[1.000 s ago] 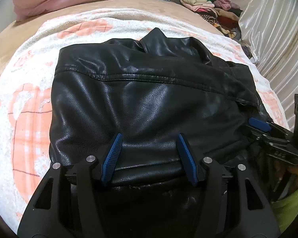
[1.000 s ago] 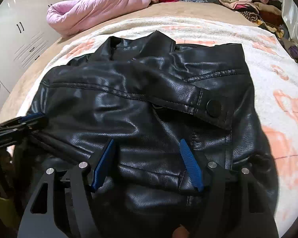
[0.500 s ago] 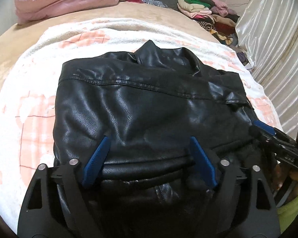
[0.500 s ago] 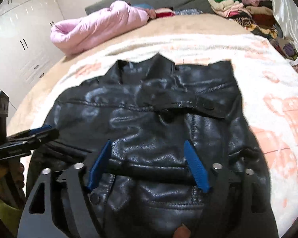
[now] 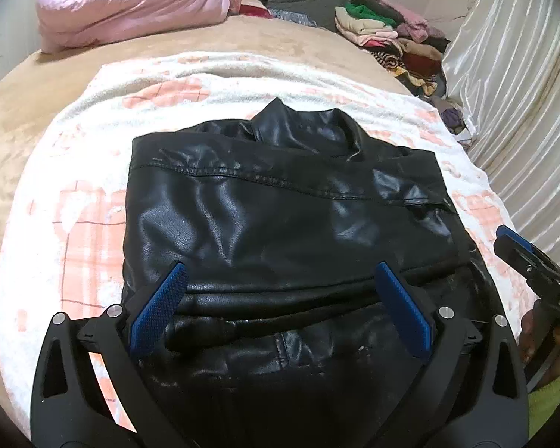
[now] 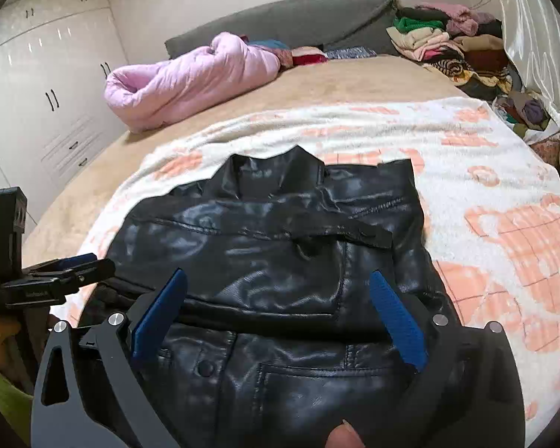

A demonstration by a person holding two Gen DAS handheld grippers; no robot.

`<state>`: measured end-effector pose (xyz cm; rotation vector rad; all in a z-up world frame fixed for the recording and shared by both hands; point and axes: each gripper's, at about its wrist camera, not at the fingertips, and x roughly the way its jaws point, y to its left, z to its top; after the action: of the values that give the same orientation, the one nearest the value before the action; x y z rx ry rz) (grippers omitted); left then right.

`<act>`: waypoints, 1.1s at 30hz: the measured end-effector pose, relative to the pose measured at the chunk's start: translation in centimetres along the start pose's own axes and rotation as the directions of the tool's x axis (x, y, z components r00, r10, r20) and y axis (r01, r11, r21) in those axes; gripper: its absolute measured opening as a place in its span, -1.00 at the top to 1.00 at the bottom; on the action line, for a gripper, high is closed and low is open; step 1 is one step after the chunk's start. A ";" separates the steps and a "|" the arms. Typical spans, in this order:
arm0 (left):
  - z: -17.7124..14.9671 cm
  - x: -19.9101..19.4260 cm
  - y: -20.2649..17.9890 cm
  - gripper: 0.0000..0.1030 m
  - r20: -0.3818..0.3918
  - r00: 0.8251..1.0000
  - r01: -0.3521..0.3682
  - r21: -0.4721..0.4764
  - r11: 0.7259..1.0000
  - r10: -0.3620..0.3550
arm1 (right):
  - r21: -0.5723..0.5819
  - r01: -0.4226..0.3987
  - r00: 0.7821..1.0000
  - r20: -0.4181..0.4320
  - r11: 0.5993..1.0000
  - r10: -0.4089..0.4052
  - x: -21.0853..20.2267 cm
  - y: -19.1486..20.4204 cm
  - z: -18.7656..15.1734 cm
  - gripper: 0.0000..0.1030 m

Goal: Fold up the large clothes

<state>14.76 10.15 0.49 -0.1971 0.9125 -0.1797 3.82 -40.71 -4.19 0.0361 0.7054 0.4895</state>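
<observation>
A black leather jacket (image 5: 280, 216) lies partly folded on a white and orange blanket (image 5: 74, 201), collar at the far side; it also shows in the right wrist view (image 6: 280, 261). My left gripper (image 5: 278, 280) is open, its blue pads wide apart above the jacket's near folded edge, holding nothing. My right gripper (image 6: 278, 287) is open and empty above the near part of the jacket, by a pocket and snap button. Each gripper shows at the edge of the other's view: the right one (image 5: 519, 250) and the left one (image 6: 71, 265).
The blanket (image 6: 485, 194) covers a tan bed (image 6: 354, 78). A rolled pink duvet (image 6: 190, 74) lies at the far left. A pile of folded clothes (image 6: 448, 44) sits at the far right by a white curtain (image 5: 522, 93). White wardrobes (image 6: 37, 86) stand at the left.
Both grippers have pulled back and risen from the jacket, so more of the bed shows. The left gripper's pads have spread wider. The jacket lies still.
</observation>
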 end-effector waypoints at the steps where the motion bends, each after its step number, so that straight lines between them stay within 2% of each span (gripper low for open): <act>1: 0.0 -0.3 -0.1 -0.82 0.004 1.000 0.000 0.004 1.000 0.000 | -0.003 0.003 1.000 0.005 1.000 -0.003 -0.3 0.1 0.1 -0.90; 18: -0.7 -4.3 -1.5 -0.82 0.045 0.999 -0.002 0.034 0.999 0.001 | -0.043 0.006 0.998 0.066 0.999 -0.004 -5.3 2.1 0.4 -0.90; 33: -2.9 -6.7 -0.6 -0.82 0.063 0.997 -0.043 0.025 0.999 0.042 | -0.065 0.029 0.997 0.071 0.997 -0.025 -7.8 2.3 -1.7 -0.90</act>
<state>8.43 10.94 4.03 -0.1581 0.8509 -0.1453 -3.33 -42.33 -0.20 -0.0180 0.6195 0.4832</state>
